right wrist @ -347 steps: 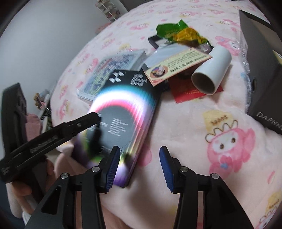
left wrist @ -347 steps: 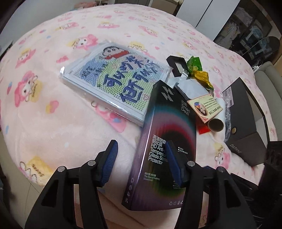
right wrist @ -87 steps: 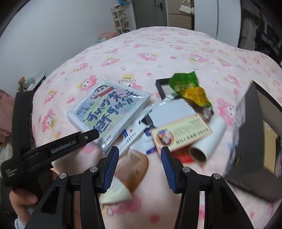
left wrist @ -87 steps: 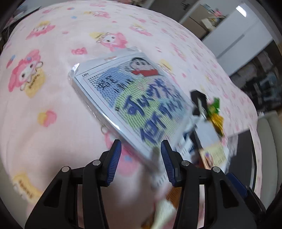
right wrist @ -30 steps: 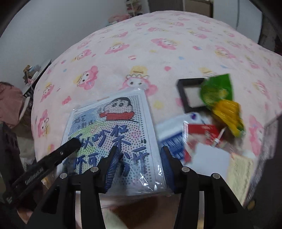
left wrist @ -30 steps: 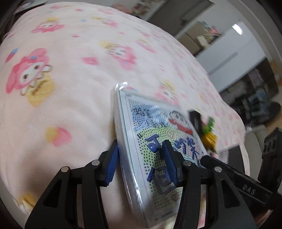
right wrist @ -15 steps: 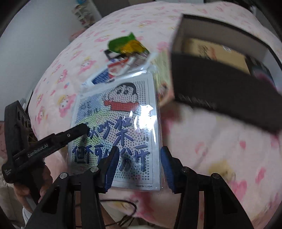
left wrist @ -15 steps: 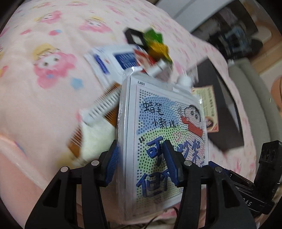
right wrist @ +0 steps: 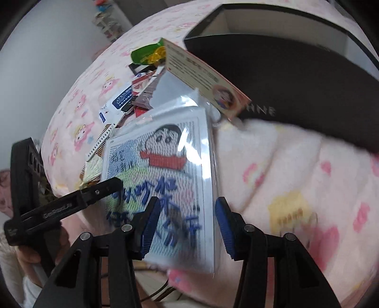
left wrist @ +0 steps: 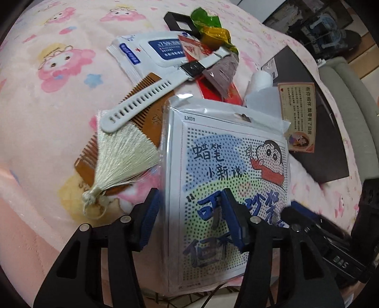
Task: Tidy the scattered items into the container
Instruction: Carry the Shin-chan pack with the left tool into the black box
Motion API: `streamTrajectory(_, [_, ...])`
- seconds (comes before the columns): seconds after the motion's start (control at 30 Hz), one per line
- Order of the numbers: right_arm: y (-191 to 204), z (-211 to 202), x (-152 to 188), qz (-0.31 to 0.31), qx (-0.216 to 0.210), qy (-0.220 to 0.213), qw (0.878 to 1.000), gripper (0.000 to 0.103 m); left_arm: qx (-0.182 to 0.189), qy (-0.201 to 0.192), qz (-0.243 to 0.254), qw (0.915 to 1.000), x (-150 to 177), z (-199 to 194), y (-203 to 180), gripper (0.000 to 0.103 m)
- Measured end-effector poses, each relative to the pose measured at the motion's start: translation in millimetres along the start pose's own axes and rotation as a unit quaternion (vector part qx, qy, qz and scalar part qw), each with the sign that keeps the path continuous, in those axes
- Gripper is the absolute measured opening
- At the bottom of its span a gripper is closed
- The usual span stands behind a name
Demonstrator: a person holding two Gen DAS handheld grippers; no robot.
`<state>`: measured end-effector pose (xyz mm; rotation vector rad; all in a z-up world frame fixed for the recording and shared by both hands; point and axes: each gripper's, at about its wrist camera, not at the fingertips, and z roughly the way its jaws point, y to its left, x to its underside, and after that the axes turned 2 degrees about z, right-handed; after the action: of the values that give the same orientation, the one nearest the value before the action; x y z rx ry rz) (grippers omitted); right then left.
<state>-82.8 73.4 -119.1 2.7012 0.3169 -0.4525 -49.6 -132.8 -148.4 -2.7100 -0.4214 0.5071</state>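
Observation:
My left gripper [left wrist: 189,210] is shut on the cartoon bead-art pack [left wrist: 227,165], holding its near edge and lifting it above the bed. The same pack [right wrist: 165,161] shows in the right wrist view, lying between the fingers of my right gripper [right wrist: 187,225], whose jaws stand open around it. The black container box [right wrist: 296,78] stands open just beyond the pack; it also shows in the left wrist view [left wrist: 327,147]. A yellow printed card [right wrist: 203,75] leans on the box's front wall.
On the pink cartoon blanket [left wrist: 47,99] lie a white watch strap [left wrist: 151,94], a wooden comb [left wrist: 132,132] with a pale tassel [left wrist: 123,161], a wipes packet [left wrist: 151,52], a red sheet [left wrist: 213,87], a green-yellow wrapper [left wrist: 210,28] and a black frame [left wrist: 177,21].
The left gripper closed on the bead-art pack, lifted it off the blanket and carried it right toward the black box. The right gripper followed alongside it. The comb and strap beneath became visible.

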Motion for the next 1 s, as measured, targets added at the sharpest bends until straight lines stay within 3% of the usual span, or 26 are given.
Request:
streamTrajectory(0.13, [-3.2, 13.2, -1.6, 0.008, 0.003, 0.008, 1.000, 0.047, -0.020, -0.002, 0.022, 0.9996, 6.6, -3.0, -9.3, 0.060])
streamTrajectory(0.33, [-4.6, -15.6, 7.0, 0.021, -0.023, -0.021, 0.999, 0.046, 0.009, -0.002, 0.017, 0.9998, 10.4, -23.6, -10.0, 0.059])
streamTrajectory(0.67, [-23.2, -89.8, 2.6, 0.044, -0.028, -0.103, 0.993, 0.046, 0.019, -0.055, 0.084, 0.9948, 9.9, -76.6, -75.6, 0.059])
streamTrajectory(1.0, [-56.1, -126.6, -22.0, 0.057, -0.040, -0.164, 0.984, 0.046, 0.019, -0.066, 0.138, 0.9880, -32.6, -63.9, -141.8, 0.059])
